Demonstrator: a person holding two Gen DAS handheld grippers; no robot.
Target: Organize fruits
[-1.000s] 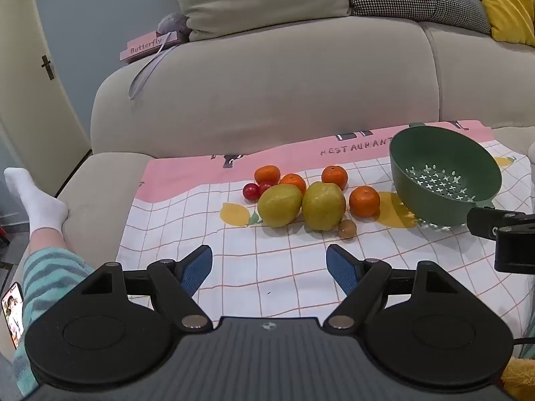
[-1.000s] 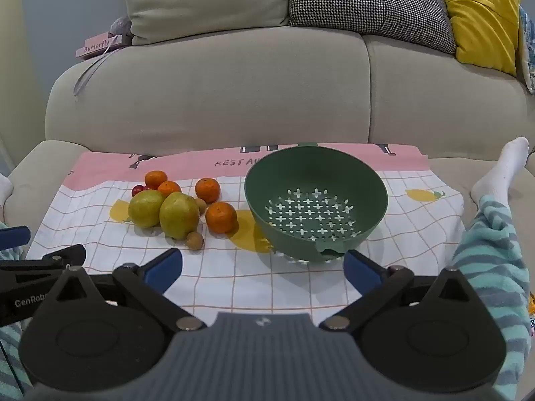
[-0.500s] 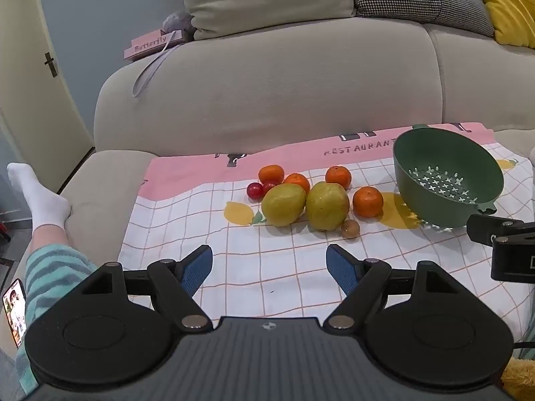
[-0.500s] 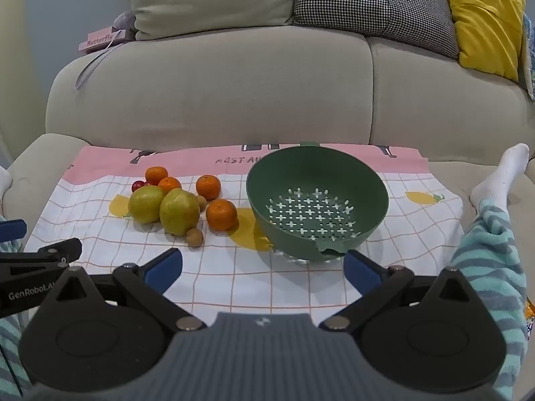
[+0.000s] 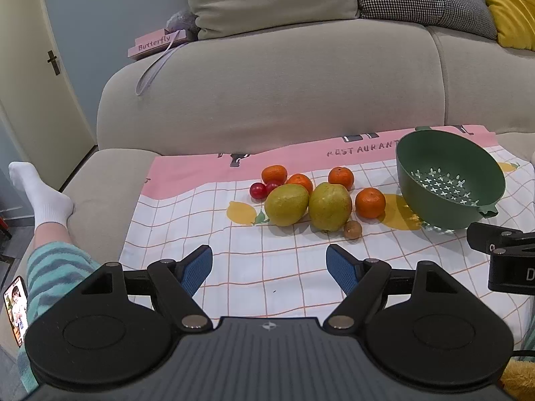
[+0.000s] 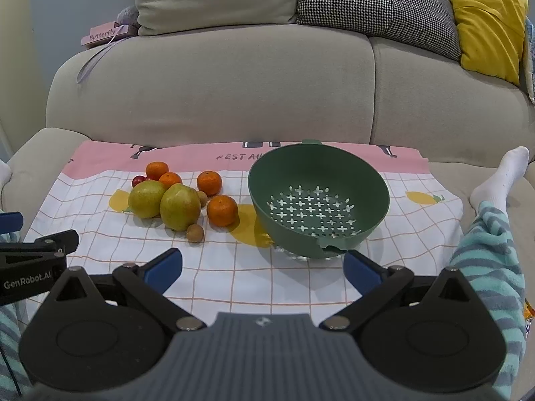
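Both tools, left tool (image 5: 269, 269) and right tool (image 6: 262, 269), spread wide, empty; four tangerines (image 6: 222, 211), two pears (image 6: 180, 206), one green colander (image 6: 319, 200)

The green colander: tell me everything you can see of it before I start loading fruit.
The green colander is a deep, round, matte bowl, plastic by the look, with cross-shaped drain holes across its bottom and a small tab handle at the far rim and another at the near rim. It is empty and sits tilted, its opening facing the cameras, on the checked cloth, right of the fruit pile. The nearest orange lies beside it without touching. Neither tool touches it.
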